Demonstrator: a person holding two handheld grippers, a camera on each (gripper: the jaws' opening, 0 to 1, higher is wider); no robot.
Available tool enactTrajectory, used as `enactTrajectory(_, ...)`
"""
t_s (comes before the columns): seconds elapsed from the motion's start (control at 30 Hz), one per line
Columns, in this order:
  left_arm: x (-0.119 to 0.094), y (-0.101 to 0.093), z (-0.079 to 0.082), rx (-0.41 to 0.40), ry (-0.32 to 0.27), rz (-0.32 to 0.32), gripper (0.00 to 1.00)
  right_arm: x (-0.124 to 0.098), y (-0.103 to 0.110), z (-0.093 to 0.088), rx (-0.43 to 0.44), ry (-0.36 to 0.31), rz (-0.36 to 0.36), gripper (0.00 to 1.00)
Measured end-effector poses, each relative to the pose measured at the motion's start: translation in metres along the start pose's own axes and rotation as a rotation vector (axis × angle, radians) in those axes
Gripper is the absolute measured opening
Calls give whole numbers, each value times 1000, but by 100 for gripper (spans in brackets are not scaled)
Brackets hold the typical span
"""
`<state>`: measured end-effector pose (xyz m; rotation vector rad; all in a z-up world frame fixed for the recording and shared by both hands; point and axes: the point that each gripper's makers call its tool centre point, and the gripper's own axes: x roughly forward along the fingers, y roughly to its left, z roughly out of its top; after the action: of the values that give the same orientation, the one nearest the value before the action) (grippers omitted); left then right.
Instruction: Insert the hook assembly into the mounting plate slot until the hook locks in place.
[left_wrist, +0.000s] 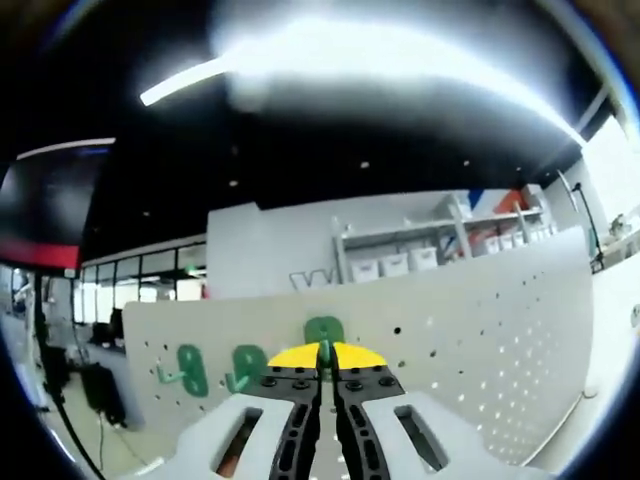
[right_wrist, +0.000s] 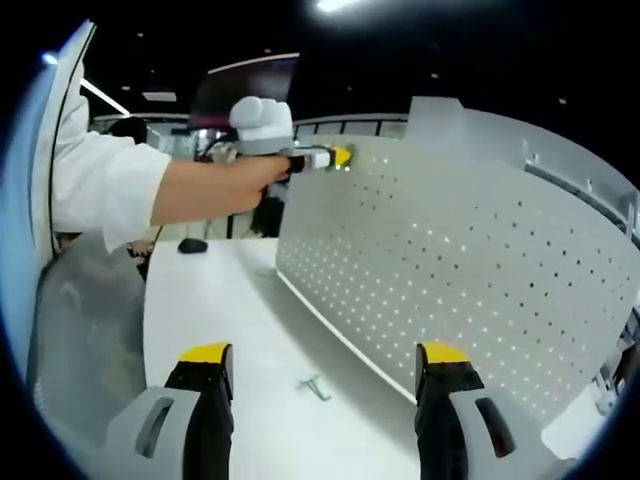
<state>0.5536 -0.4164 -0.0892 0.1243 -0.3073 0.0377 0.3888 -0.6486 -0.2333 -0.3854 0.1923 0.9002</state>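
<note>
Jaws of the left hand-held gripper (left_wrist: 323, 372) are clamped on a green hook (left_wrist: 324, 333), pressed against the white perforated mounting plate (left_wrist: 480, 330) standing upright on the bench (right_wrist: 230, 300). Two more green hooks (left_wrist: 190, 368) (left_wrist: 246, 366) hang on the plate just beside it. In the right gripper view, the right hand-held gripper (right_wrist: 325, 375) hovers wide open over the bench, holding nothing, and another green hook (right_wrist: 314, 386) lies loose between its jaws, near the plate's foot. A person's arm (right_wrist: 200, 188) in a white sleeve (right_wrist: 95, 180) holds the left hand-held gripper against the plate's upper edge.
</note>
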Motion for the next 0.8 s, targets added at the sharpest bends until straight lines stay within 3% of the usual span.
enactTrajectory(0.8, 1, 1, -12, 13, 15, 16, 2, 1, 0, -6, -3, 20, 18, 74)
